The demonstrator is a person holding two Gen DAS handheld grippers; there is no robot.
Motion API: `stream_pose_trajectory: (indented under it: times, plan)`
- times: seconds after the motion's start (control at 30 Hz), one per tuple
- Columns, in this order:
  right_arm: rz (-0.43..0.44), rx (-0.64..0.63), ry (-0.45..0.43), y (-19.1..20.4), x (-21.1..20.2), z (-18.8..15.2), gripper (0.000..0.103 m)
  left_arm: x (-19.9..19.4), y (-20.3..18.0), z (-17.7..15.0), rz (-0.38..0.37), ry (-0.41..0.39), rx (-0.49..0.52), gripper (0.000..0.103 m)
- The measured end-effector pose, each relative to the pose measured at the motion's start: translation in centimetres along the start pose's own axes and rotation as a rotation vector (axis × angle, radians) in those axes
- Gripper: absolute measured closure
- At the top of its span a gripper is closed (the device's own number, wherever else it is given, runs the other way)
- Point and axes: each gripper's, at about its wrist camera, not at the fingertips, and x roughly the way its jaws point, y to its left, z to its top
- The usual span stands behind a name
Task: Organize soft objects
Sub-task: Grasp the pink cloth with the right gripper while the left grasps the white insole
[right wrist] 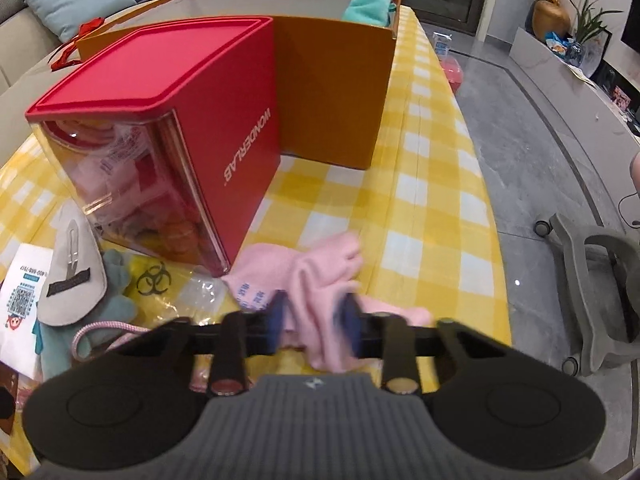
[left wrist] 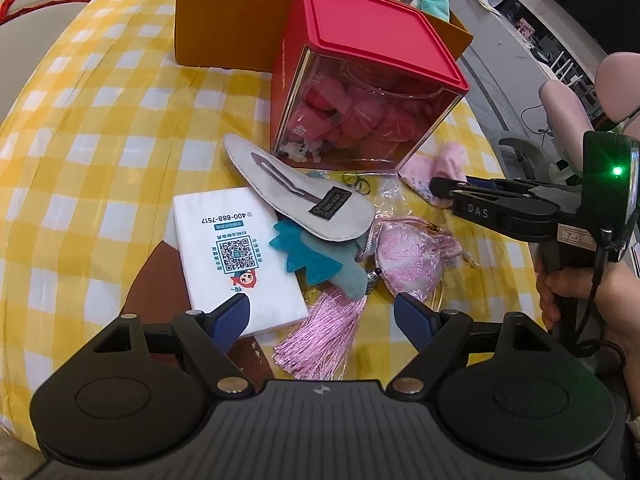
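Note:
A pink sock point(right wrist: 320, 272) lies on the yellow checked tablecloth point(right wrist: 432, 208) by the red box's corner. My right gripper point(right wrist: 314, 320) has its blue pads on either side of the sock, closing on it; it also shows in the left wrist view point(left wrist: 444, 192) at the sock point(left wrist: 444, 162). My left gripper point(left wrist: 322, 316) is open and empty above a pink tassel point(left wrist: 320, 336). Ahead of it lie a grey felt pouch point(left wrist: 296, 196), a teal felt piece point(left wrist: 308, 256) and a pink brocade pouch point(left wrist: 412, 260). An orange box point(right wrist: 332, 92) at the back holds a teal soft toy point(right wrist: 370, 6).
A red-lidded clear box point(left wrist: 360, 92) of pink items stands mid-table. A white tissue pack point(left wrist: 236, 256) and a brown leather piece point(left wrist: 160, 280) lie at the left. A clear biohazard bag point(right wrist: 160, 280) lies under the pile. The table edge and a grey chair point(right wrist: 600, 288) are at the right.

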Motion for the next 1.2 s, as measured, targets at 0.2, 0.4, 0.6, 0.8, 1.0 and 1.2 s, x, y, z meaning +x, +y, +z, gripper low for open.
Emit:
stream_pose_trajectory:
  times: [0.2,0.4,0.6,0.8,1.0,1.2]
  plan:
    - [0.008,-0.026,0.024,-0.1,-0.5,0.2,0.096,-1.7,1.4,0.5,0.021,-0.052,-0.019,0.007]
    - [0.075,0.057,-0.078,-1.6,-4.9,1.3,0.095,-2.7,3.4,2.7,0.031,-0.111,-0.095,0.007]
    - [0.136,0.13,-0.082,-2.8,-6.4,1.6,0.095,0.6,5.3,6.2,-0.062,0.025,-0.328,0.007]
    - [0.167,0.183,-0.071,-3.7,-6.2,1.6,0.095,4.0,6.2,7.3,-0.088,0.05,-0.442,0.007]
    - [0.188,0.188,-0.09,-3.9,-6.7,1.7,0.094,5.3,5.3,7.4,-0.181,0.038,-0.412,0.007]
    - [0.206,0.185,-0.085,-3.8,-6.5,1.6,0.094,6.1,6.6,7.3,-0.263,0.03,-0.489,0.009]
